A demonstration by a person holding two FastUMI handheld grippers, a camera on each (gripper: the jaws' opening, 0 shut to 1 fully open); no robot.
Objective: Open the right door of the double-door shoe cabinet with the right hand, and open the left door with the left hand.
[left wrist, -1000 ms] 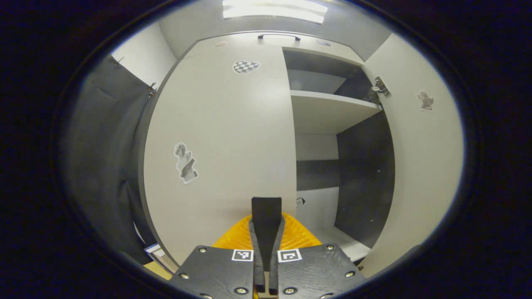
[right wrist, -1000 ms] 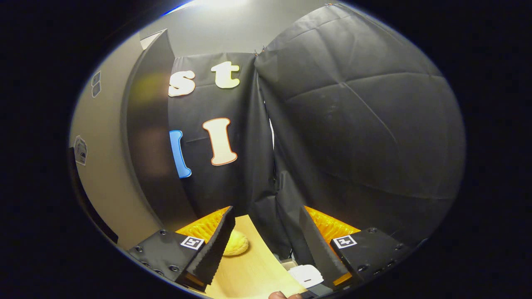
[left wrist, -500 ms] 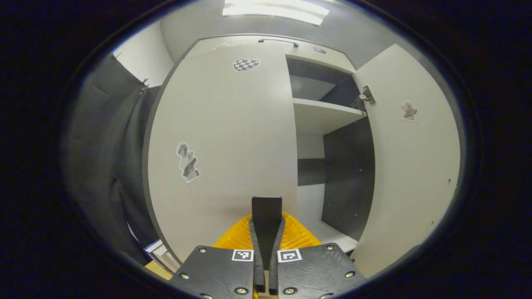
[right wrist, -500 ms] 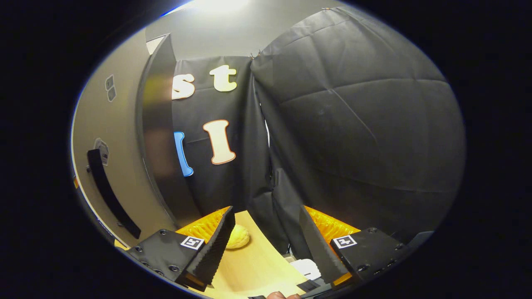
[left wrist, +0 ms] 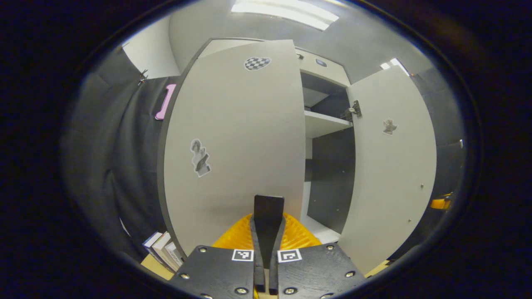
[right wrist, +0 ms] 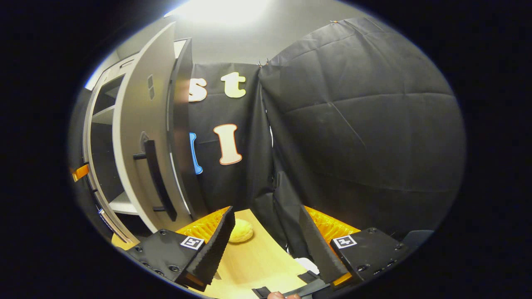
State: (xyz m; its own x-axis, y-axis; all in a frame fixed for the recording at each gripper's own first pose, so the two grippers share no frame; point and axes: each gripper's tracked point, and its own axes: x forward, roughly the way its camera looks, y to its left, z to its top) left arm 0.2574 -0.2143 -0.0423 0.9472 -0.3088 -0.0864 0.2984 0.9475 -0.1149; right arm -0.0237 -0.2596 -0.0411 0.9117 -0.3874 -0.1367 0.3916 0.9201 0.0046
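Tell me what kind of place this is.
Probably a recording booth staged as a home: black cloth walls, a pale double-door shoe cabinet with its right door swung open, and a wooden tabletop.

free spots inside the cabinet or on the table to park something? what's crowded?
Free: the upper shelf and the cabinet floor, both bare between the left door and the open right door. On the wooden table, the strip between the right gripper fingers is bare past the yellow bun. Crowded: books at the left door's foot.

Pale grey left door (left wrist: pixel 237 137) — checkered sticker (left wrist: pixel 257 63) on it — beside dark-lined cabinet interior (left wrist: pixel 330 178).
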